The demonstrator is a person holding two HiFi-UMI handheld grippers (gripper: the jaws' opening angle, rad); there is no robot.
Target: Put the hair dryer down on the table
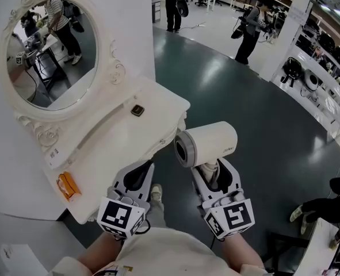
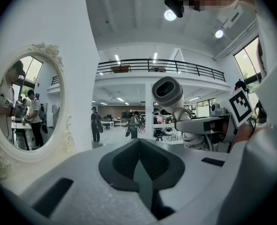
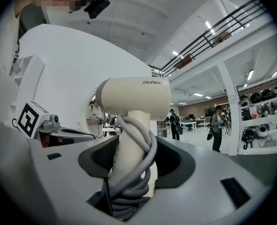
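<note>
Because the hair dryer [image 1: 207, 144] is not yet set down, the right hand-held gripper [image 1: 211, 175] clamps its cord-wrapped handle [image 3: 129, 146], upright, just right of the surface [image 1: 117, 149]; the left hand-held gripper [image 1: 138, 176] is closed, empty.

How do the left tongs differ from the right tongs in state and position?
The left tongs are shut and empty; the right tongs grip the hair dryer by its handle. The left tongs sit beside the table edge; the right tongs are out over the floor. Both point forward.
</note>
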